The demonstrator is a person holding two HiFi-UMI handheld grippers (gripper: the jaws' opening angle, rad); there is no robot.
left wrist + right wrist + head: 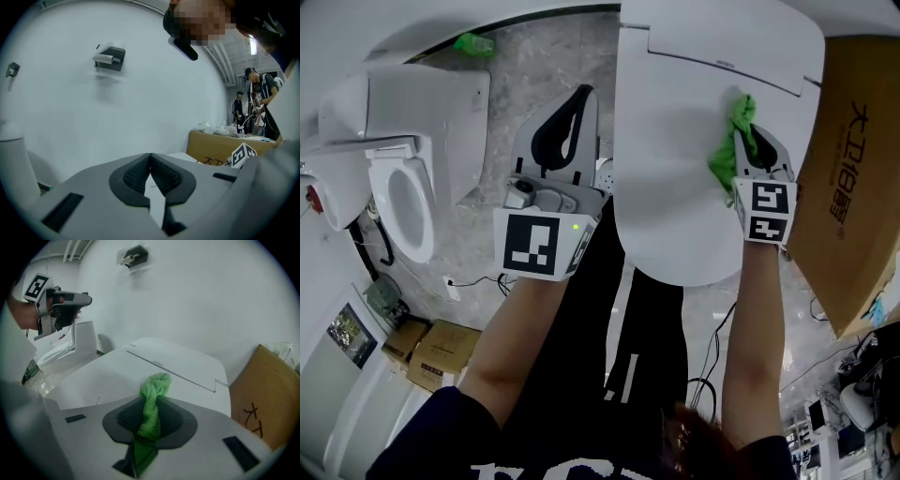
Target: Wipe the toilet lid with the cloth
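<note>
The right tongs [152, 404] are pinching a green cloth [152, 390]. A strip of it runs up between the dark pads, and a bunched end sticks out past the tips. In the head view the right tongs [752, 129] point away from the person, and the cloth [731, 155] rests on the closed white toilet lid [675, 178]. It lies near the lid's right edge, just short of the hinge line at the far end. The rest of the toilet lid [108, 376] shows bare, smooth and white.

The left tongs [150, 158] are pressed together at the tips with nothing between them, and they face a plain white wall. In the head view the left tongs [579, 98] are held in the air just beside the lid's left edge, over the grey mottled floor [520, 66], and they touch nothing.

A tall cardboard box [853, 169] printed with dark characters stands against the lid's right side. Well to the left stands a second toilet [403, 202], its seat ring showing. A second green cloth [473, 44] lies at the far edge of the floor beyond it. Small cardboard boxes [441, 352] sit on the floor at the lower left. A small dark-and-white fitting [110, 57] is fixed high on the wall. Beyond the box, people [258, 93] stand in the background.
</note>
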